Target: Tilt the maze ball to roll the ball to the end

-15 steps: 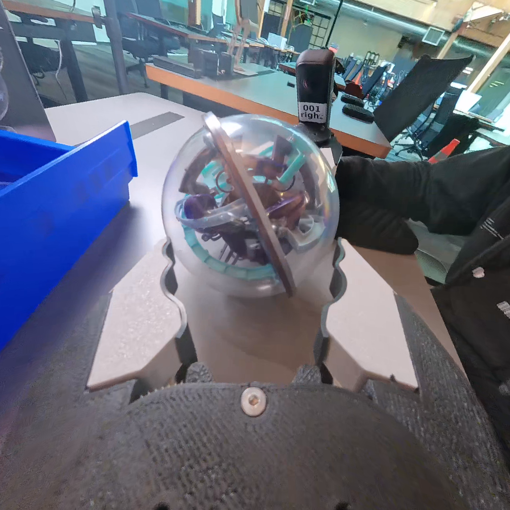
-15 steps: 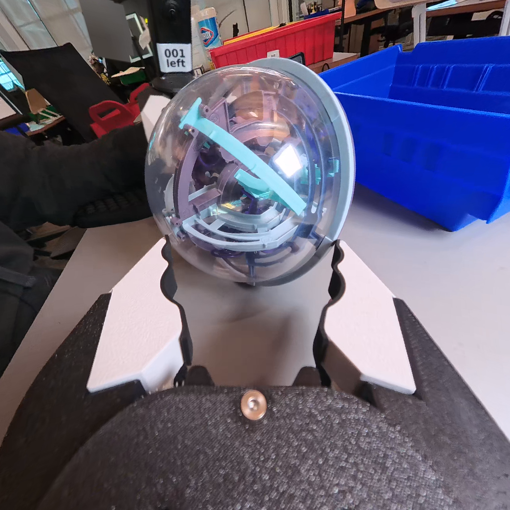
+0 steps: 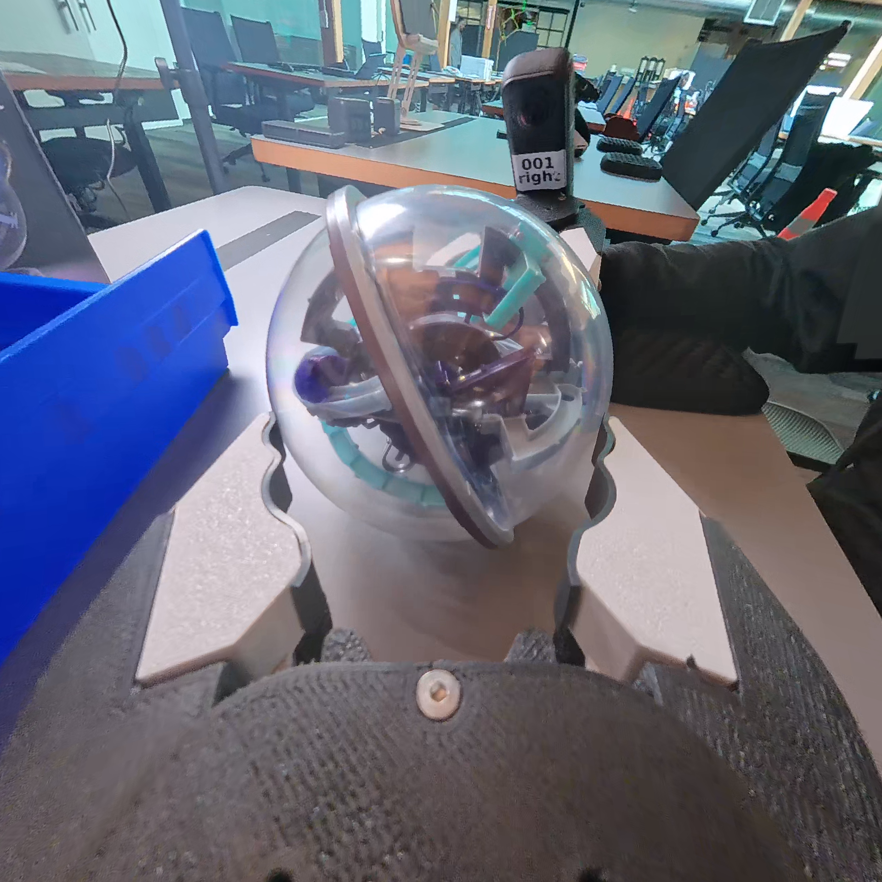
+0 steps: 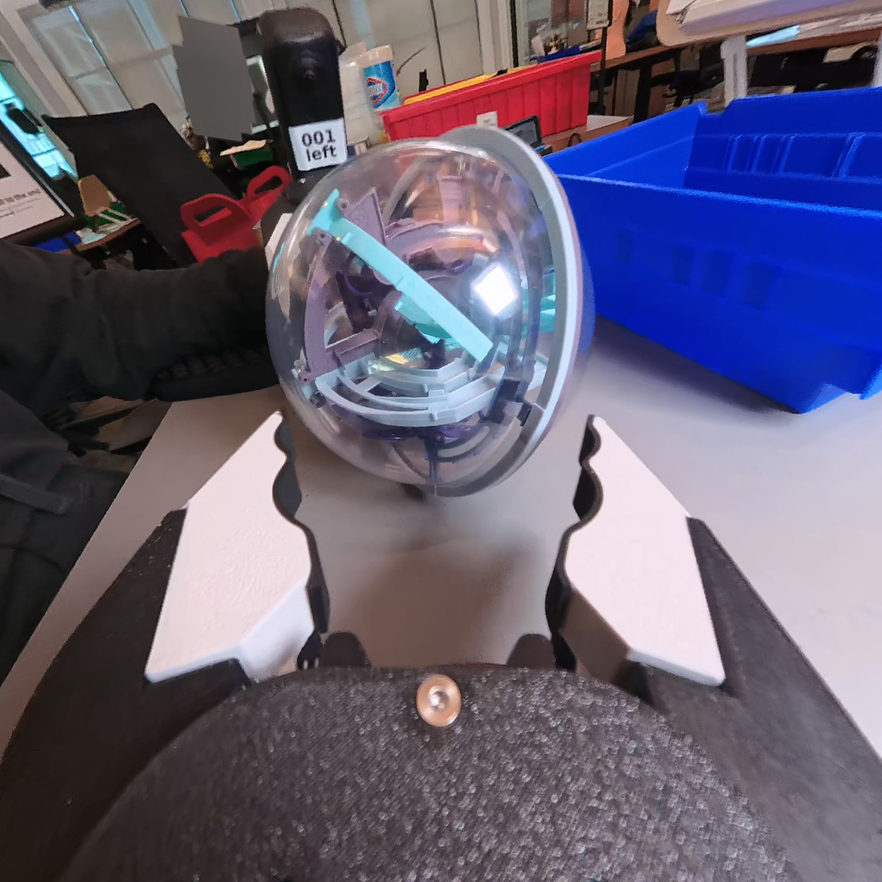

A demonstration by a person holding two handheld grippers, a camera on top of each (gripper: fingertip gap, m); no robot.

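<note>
Maze ball [image 3: 439,362] sits on the pale table [image 3: 744,458], between my two grippers, which face each other across it. Clear shell, teal and grey tracks and purple pieces inside, seam ring tilted off vertical.

Left wrist view: my left gripper [image 3: 436,429] is spread wide, both fingertips alongside the lower flanks of the sphere. The right-hand fingertip [image 3: 602,432] looks to be at the shell; whether the left-hand one presses or only stands beside it, I cannot tell. Beyond the ball, this view shows the camera post of my right gripper and my black-sleeved arm [image 3: 716,305] at far right. Blue bin [image 3: 110,362] lies at left, near the ball but apart from it. Desks and chairs far behind.

Right wrist view: my right gripper [image 4: 436,429] is also spread wide. Here a gap shows between the right-hand fingertip [image 4: 589,432] and the seam ring, so nothing is clamped. The left-hand fingertip sits close under the shell. This view alone shows the ball's underside meeting the table, a red bin [image 4: 491,102] far behind, and the blue bin now at right.
</note>
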